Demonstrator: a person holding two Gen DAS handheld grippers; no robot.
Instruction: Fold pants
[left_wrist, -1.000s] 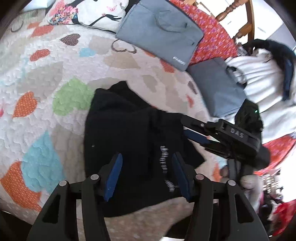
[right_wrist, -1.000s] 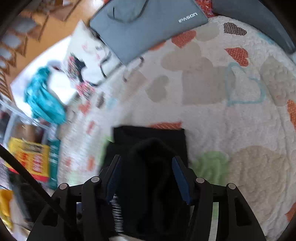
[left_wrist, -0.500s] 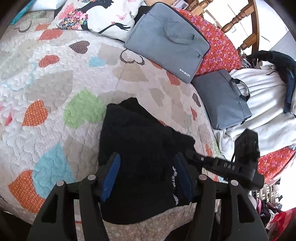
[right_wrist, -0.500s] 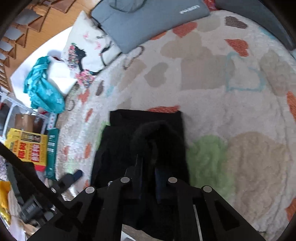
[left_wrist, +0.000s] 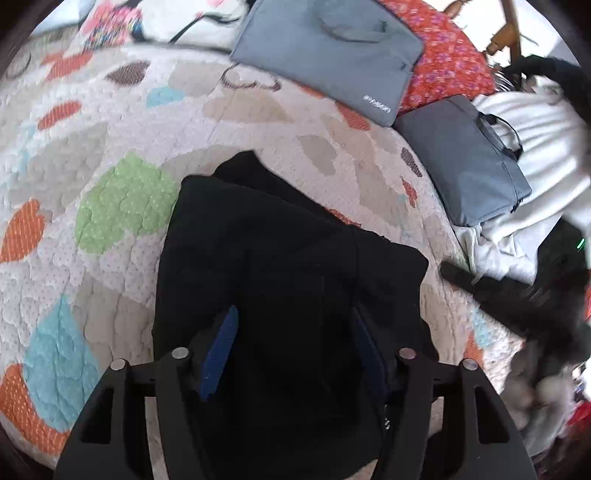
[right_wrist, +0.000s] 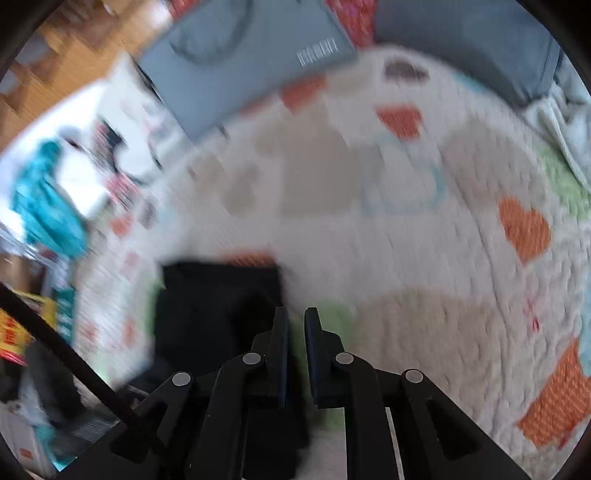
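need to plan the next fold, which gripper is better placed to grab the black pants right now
Left. The left gripper hangs open directly over the black pants, fabric between its fingers. The right gripper is nearly shut with nothing between its fingers, off the pants' edge above the quilt.

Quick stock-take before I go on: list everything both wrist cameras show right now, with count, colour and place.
pants: one, black, folded on the quilt, under the left claw
quilt: one, white with coloured hearts, covering the bed
laptop bags: two, grey, at the far edge of the quilt
patterned pillow: one, white with a print, far left
red floral cloth: one, under the bags
white garment: one, far right
teal cloth: one, off the bed's left side, blurred
left claw: jaws open over the pants, just been opening
right claw: jaws nearly shut, nothing between them, right of the pants
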